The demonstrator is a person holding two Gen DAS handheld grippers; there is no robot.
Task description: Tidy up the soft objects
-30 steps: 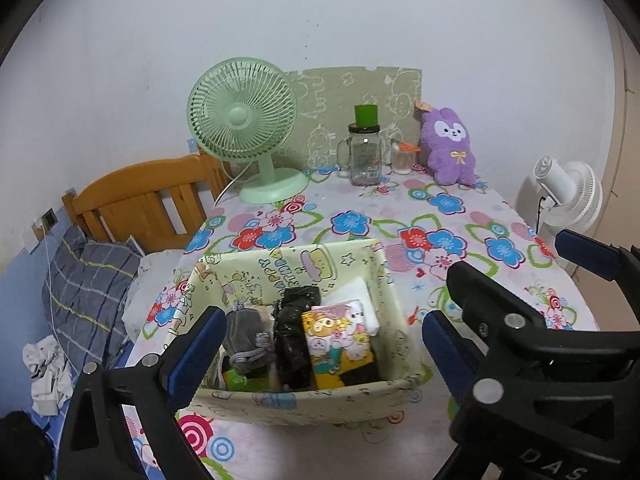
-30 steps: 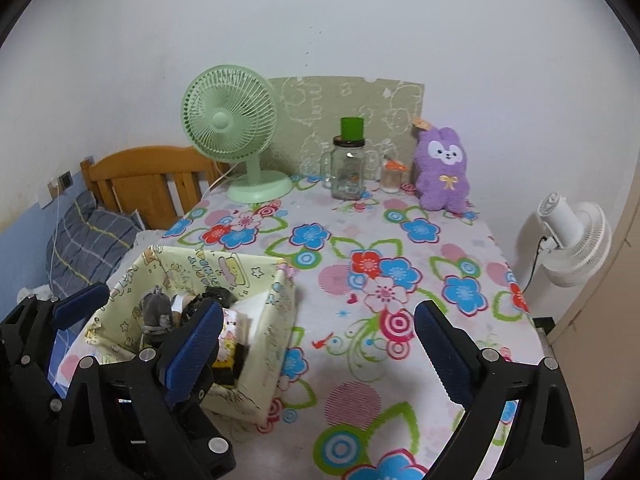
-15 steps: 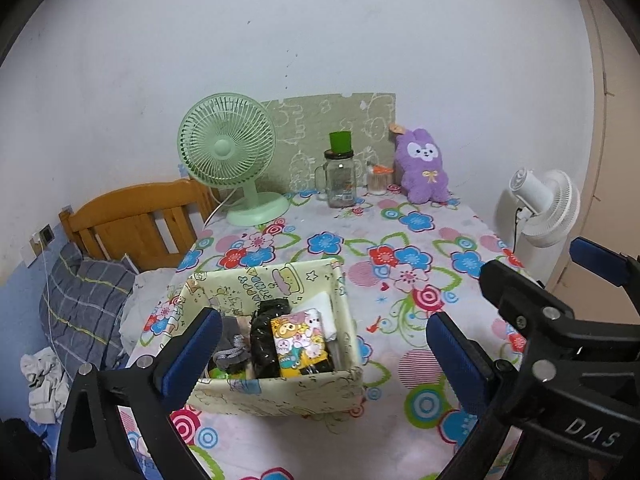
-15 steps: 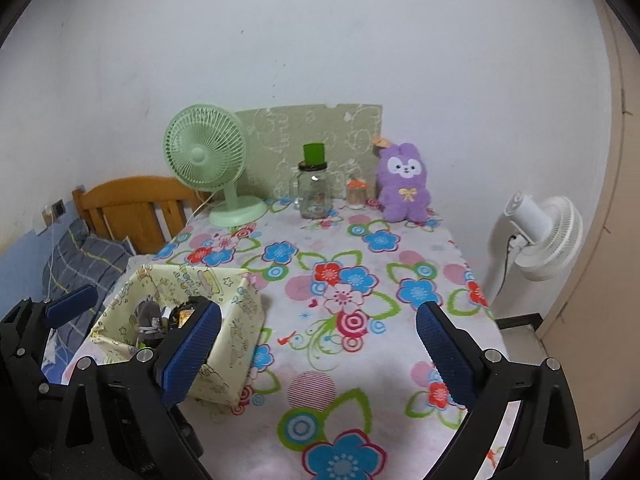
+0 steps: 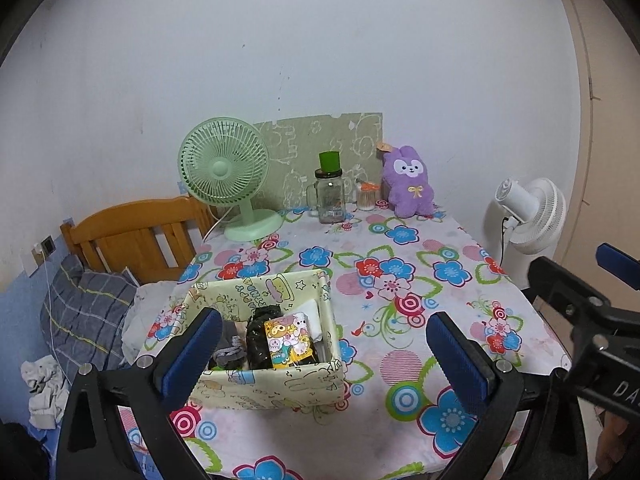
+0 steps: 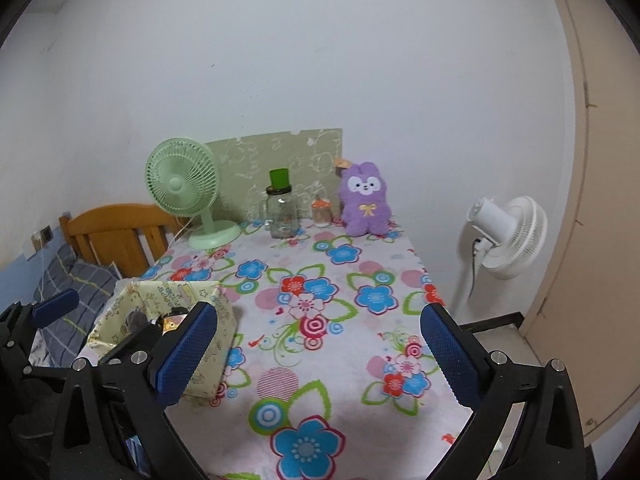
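Note:
A pale yellow fabric storage box [image 5: 276, 388] sits at the near left of the flowered table [image 5: 400, 304]. In it lie a cartoon tissue pack [image 5: 290, 340], a black bundle [image 5: 260, 332] and grey cloth [image 5: 230, 350]. The box also shows in the right wrist view [image 6: 208, 356]. A purple plush rabbit [image 5: 409, 182] sits at the table's far right, and shows in the right wrist view [image 6: 364, 202] too. My left gripper [image 5: 326, 350] is open and empty, held back above the box. My right gripper [image 6: 318, 354] is open and empty over the table's near edge.
At the back stand a green desk fan [image 5: 226, 176], a glass jar with a green lid [image 5: 330, 192] and a small jar [image 5: 367, 196]. A white floor fan [image 5: 528, 212] stands right of the table. A wooden bed headboard [image 5: 132, 232] and pillow [image 5: 84, 312] lie left.
Both grippers have pulled back and up from the table, so the box and the table look smaller and farther. Both stay open and empty.

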